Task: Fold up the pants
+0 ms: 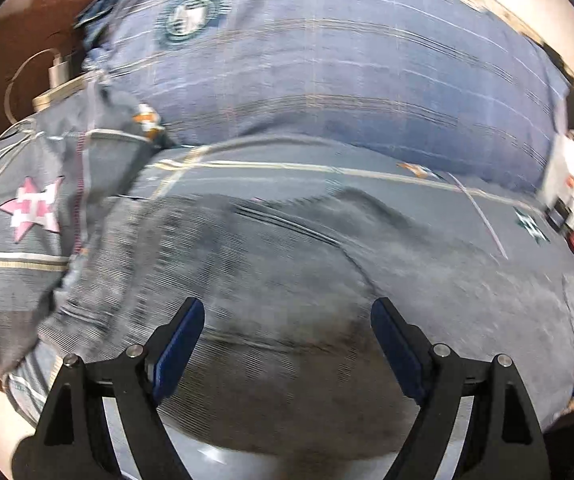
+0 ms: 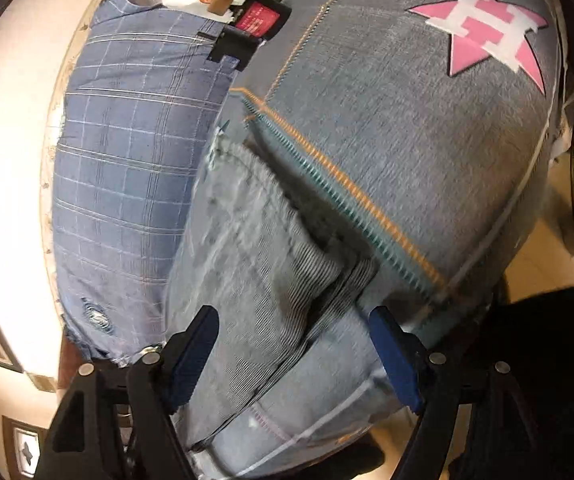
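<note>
Now we are hovering over the jeans (image 1: 287, 280).
Both our left gripper (image 1: 287, 320) and right gripper (image 2: 293, 328) are holding fingers released.

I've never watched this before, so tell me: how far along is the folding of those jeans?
It looks partly done. In the right wrist view the pants lie in a stack of layers on the grey bedspread, so at least one fold seems made. Nothing is in hand: the left gripper and right gripper both hang open above the denim. Left, I would guess, is another fold or some smoothing; blur hides the edges.
</note>
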{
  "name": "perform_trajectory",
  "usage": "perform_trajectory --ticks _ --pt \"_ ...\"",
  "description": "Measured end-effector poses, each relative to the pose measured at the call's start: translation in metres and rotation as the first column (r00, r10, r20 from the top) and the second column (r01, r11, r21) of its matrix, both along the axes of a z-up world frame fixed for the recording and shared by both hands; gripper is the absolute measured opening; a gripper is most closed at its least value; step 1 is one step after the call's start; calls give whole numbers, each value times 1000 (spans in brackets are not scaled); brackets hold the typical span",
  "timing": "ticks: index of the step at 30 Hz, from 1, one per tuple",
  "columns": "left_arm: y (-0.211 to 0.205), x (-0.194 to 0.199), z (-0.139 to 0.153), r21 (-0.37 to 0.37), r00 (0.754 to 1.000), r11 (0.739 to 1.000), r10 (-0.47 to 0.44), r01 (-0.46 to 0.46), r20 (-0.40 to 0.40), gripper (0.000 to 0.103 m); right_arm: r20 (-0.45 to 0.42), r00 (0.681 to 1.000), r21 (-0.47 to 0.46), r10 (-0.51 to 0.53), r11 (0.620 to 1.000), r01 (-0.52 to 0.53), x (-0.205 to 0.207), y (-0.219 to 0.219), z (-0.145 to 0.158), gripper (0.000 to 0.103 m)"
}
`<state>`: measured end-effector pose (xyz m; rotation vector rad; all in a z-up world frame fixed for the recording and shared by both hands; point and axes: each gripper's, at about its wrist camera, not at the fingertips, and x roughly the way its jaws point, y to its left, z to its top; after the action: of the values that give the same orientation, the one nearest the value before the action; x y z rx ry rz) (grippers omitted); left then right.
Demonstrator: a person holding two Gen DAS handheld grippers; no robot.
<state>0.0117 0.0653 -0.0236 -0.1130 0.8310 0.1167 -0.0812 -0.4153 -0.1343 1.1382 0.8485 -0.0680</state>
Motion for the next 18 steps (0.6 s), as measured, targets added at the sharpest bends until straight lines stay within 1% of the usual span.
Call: perform_trajectory --ticks 2,3,4,5,6,7,8,11,13,14,16,18 --pt "-16 -2 -2 -12 999 999 -41 40 -9 86 3 1000 25 7 1000 -7 6 -1 -5 80" --pt "-26 -2 -3 -13 998 998 -61 61 -11 86 5 1000 20 2 1000 -2 7 -1 -4 80" --pt "-34 -1 -5 -10 997 997 -73 72 -15 86 15 1000 23 -21 1000 20 6 -3 -4 80" --pt "-42 0 -6 -10 996 996 -86 85 -21 86 20 999 20 -30 999 30 3 -13 -3 75" --pt "-52 2 -7 -15 994 994 -109 109 -32 86 18 999 7 -37 999 37 3 -14 -2 71" --pt "-61 4 -8 -13 991 991 -130 130 -39 86 11 999 -4 -45 999 45 4 -15 -1 62" --pt "-73 8 -10 -3 987 988 -153 153 -48 86 -1 999 -5 -47 999 47 6 -16 -2 56" --pt "-103 12 -14 6 975 977 -212 213 -70 86 -12 1000 -27 -27 999 27 9 -15 2 56" --pt "-127 19 -15 -1 961 964 -264 264 -79 86 -18 1000 -63 -23 998 22 9 -13 6 56" --pt "-135 22 -16 6 957 960 -280 281 -80 86 -28 999 -62 -20 998 18 12 -12 5 57" --pt "-159 29 -21 35 942 944 -324 328 -92 86 -32 999 -63 -28 998 26 10 -15 3 58" --pt "-175 35 -32 88 934 934 -335 347 -125 86 -35 999 -78 -15 997 13 12 -14 4 59"
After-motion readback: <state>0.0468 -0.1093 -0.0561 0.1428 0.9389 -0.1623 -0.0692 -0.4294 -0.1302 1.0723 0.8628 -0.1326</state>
